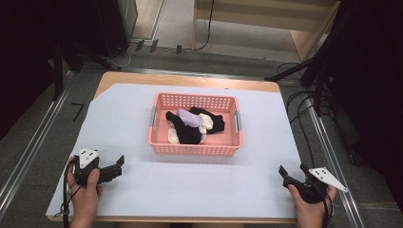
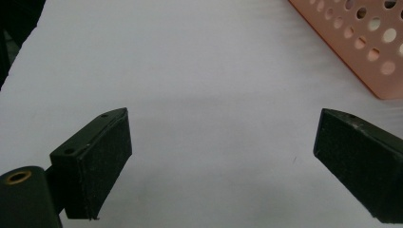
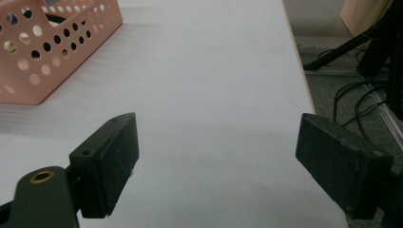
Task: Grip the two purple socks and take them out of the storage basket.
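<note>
A pink perforated basket [image 1: 195,142] stands near the middle of the surface [image 1: 142,190], which is covered with a white sheet. Its long axis runs from left to right across the surface, and it has a grey handle on each short end. Inside it lies a small heap of socks [image 1: 192,124]: black ones, a cream one and a lilac one. They are tangled, so I cannot tell which way each sock points.

The left tongs [image 1: 116,166] are held in the left hand [image 1: 85,192] at the near left corner, well apart from the basket. Their jaws are wide open and hold nothing. In the left gripper view, a corner of the basket [image 2: 366,42] shows at the upper right.

The right tongs [image 1: 292,172] are held in the right hand [image 1: 309,204] at the near right corner. They are also wide open and empty. In the right gripper view, the basket [image 3: 52,47] is at the upper left, and black cables [image 3: 351,95] lie on the floor beyond the edge of the surface.
</note>
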The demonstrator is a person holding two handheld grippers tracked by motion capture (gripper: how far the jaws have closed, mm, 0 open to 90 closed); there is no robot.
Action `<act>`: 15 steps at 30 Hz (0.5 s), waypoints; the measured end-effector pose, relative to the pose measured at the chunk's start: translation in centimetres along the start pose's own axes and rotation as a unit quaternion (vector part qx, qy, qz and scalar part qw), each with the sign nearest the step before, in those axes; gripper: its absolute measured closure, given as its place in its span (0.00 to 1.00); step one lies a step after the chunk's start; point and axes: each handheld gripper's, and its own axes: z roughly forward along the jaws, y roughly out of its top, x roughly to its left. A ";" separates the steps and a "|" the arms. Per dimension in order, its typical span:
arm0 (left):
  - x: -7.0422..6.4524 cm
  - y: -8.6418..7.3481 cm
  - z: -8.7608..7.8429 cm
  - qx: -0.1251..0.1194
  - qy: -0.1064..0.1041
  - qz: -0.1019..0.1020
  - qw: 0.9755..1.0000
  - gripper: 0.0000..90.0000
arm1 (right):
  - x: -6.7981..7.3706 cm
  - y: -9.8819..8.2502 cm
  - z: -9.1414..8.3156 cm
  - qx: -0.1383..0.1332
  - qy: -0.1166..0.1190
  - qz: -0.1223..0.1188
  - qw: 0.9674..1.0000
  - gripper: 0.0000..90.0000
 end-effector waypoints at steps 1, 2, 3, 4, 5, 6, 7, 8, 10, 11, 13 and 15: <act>0.0 0.0 0.0 0.000 0.001 0.001 1.000 0.07 | -0.1 0.0 0.0 -0.004 0.001 -0.003 1.000 0.16; 0.0 0.0 0.0 0.000 0.001 0.001 1.000 0.07 | -0.1 0.0 0.0 -0.004 0.001 -0.003 1.000 0.16; 0.0 0.0 0.0 0.003 0.003 0.004 1.000 0.07 | -0.1 -0.1 0.0 -0.009 0.002 0.005 1.000 0.16; -0.1 0.0 0.1 0.003 0.005 0.006 1.000 0.07 | -0.1 -0.1 -0.1 -0.010 0.001 0.006 1.000 0.16; -0.1 0.0 0.1 0.003 0.006 0.007 1.000 0.07 | -0.1 -0.1 -0.1 -0.012 0.000 0.009 1.000 0.16; -0.1 0.0 0.0 0.003 0.006 0.008 1.000 0.07 | -0.1 -0.1 -0.2 -0.012 0.001 0.008 1.000 0.16; -0.1 0.0 0.0 0.003 0.007 0.009 1.000 0.07 | -0.1 -0.1 -0.2 -0.012 0.001 0.002 1.000 0.16; -0.1 0.0 0.0 0.002 0.006 0.008 1.000 0.07 | 0.0 0.0 -0.2 -0.012 -0.002 0.001 1.000 0.16; -0.1 0.0 0.0 0.001 0.009 0.005 1.000 0.07 | 0.2 0.0 -0.2 -0.011 -0.008 -0.007 1.000 0.16; -0.1 0.0 -0.1 0.001 0.006 0.005 1.000 0.07 | 0.3 0.0 -0.2 -0.013 -0.013 -0.011 1.000 0.16; -0.1 0.0 0.0 -0.001 0.005 0.005 1.000 0.07 | 0.4 0.0 -0.3 -0.022 -0.017 -0.005 1.000 0.16; -0.1 0.0 0.0 0.001 0.007 0.005 1.000 0.07 | 0.6 0.0 -0.3 -0.031 -0.013 0.002 0.999 0.16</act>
